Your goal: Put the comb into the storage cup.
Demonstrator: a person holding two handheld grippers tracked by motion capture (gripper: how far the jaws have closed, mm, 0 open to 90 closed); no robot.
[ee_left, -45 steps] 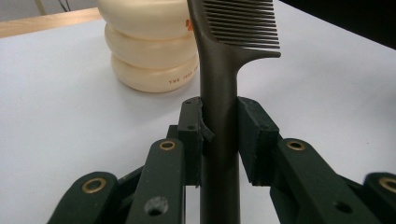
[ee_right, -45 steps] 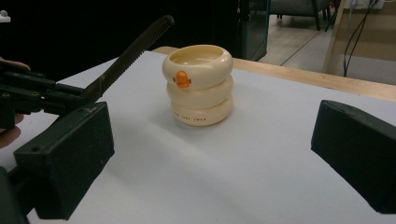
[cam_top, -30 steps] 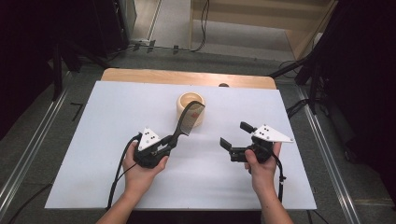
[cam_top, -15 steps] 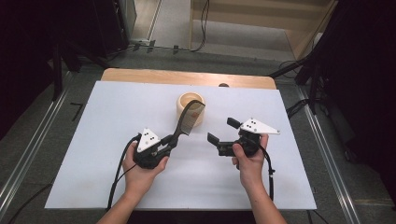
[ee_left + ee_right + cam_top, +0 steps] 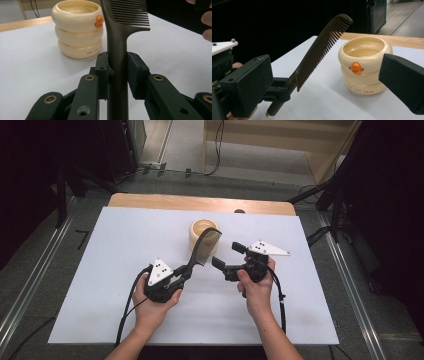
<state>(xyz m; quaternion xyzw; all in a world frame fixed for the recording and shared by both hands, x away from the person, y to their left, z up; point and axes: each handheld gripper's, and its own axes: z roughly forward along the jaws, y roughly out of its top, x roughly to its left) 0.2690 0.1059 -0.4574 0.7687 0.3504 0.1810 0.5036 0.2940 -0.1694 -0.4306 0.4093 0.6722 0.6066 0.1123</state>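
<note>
A dim room with dark equipment stands around a white tabletop (image 5: 115, 285), whose far edge gives way to a strip of bare wood. Toward the middle of that far edge sits a cream ringed cup (image 5: 202, 234) with a small orange knob on its side, standing upright and empty as far as I can see.

My left gripper (image 5: 186, 270) is clamped on the handle of a dark brown comb (image 5: 204, 247); in the left gripper view the pads (image 5: 137, 72) press the handle from both sides. The comb rises slanted off the tabletop, its toothed end just over the near rim of the cup, teeth turned toward my right side.

My right gripper (image 5: 227, 255) hangs just beside the comb, near the tabletop's centre, its jaws wide apart with nothing between them, aimed at comb and cup.

I judge this to be the step of bringing the comb to the cup. Next I need to tip it more upright over the opening and lower it in, perhaps steadying it or the cup with my right jaws.
</note>
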